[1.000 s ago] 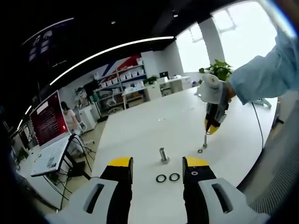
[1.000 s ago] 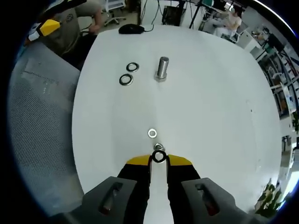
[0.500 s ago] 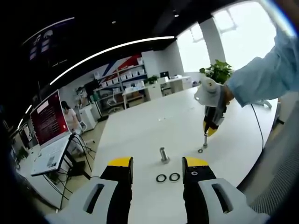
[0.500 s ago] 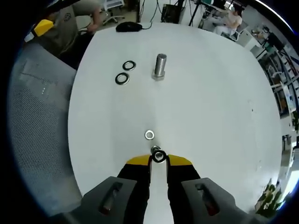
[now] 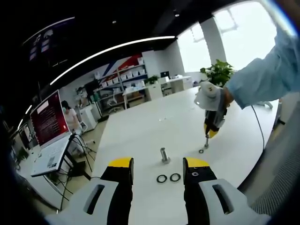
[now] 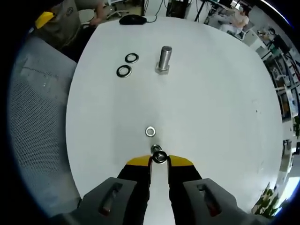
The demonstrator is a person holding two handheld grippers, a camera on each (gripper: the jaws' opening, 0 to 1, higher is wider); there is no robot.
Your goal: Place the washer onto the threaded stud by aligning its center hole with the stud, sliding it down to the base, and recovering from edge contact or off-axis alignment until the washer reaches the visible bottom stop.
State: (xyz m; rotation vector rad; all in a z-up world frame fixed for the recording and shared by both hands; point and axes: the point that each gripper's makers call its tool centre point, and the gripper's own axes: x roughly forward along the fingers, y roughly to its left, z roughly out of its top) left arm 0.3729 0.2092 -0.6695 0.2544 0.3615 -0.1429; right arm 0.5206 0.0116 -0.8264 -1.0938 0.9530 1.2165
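My right gripper [image 6: 159, 160] is shut on a dark washer [image 6: 160, 157], held right at the top of a thin threaded stud [image 6: 154, 149]. Just beyond it a silver washer [image 6: 150, 131] lies flat on the white table [image 6: 211, 108]. In the left gripper view the right gripper [image 5: 211, 132] hangs tip-down over that thin stud [image 5: 206, 141], with the silver washer [image 5: 201, 151] at its foot. My left gripper [image 5: 159, 164] is open and holds nothing, hovering near the table's edge.
A thick steel stud [image 6: 164, 58] stands farther out, with two black washers [image 6: 124, 71] beside it; the same stud [image 5: 164, 154] and rings [image 5: 161, 179] lie just past my left jaws. A black mouse [image 6: 132, 19] sits at the far edge. A grey mesh chair [image 6: 37, 117] borders the table.
The right gripper view has shifted a little, and the held washer sits slightly closer over the thin stud's top. The left gripper has not moved.
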